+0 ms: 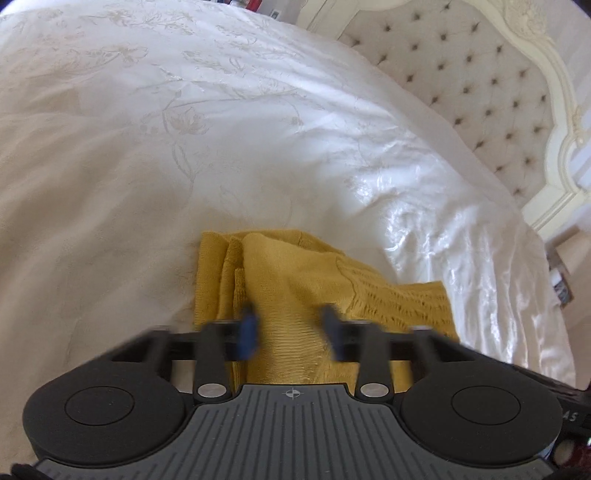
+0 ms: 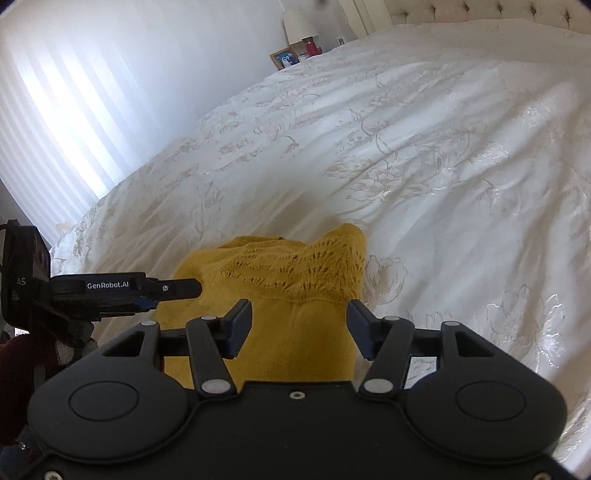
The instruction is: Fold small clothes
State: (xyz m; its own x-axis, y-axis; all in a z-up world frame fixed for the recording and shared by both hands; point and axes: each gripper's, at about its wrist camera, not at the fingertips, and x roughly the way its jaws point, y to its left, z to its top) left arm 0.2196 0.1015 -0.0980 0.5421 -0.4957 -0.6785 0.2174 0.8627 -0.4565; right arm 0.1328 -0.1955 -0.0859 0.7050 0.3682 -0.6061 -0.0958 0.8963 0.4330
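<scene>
A mustard-yellow knitted garment [image 1: 295,280] lies partly folded on the white bedspread, its lacy openwork part [image 2: 295,262] toward the far right. In the left wrist view my left gripper [image 1: 290,328] hovers low over the near part of the garment. Its blue-padded fingers [image 1: 249,328] are blurred and stand apart, with puckered knit between them. The right wrist view shows this gripper [image 2: 199,288] side-on, its tip at the garment's left edge. My right gripper [image 2: 299,325] stands open above the plain near part of the garment [image 2: 295,350], and its pads do not press the cloth.
A white bedspread [image 2: 443,166] with a pale flower pattern covers the whole bed. A tufted cream headboard [image 1: 480,85] rises at the right. Behind the bed's far corner a nightstand holds a lamp [image 2: 299,26], a picture frame [image 2: 286,57] and a red jar [image 2: 312,46]. A person's dark red sleeve [image 2: 22,354] shows at the left.
</scene>
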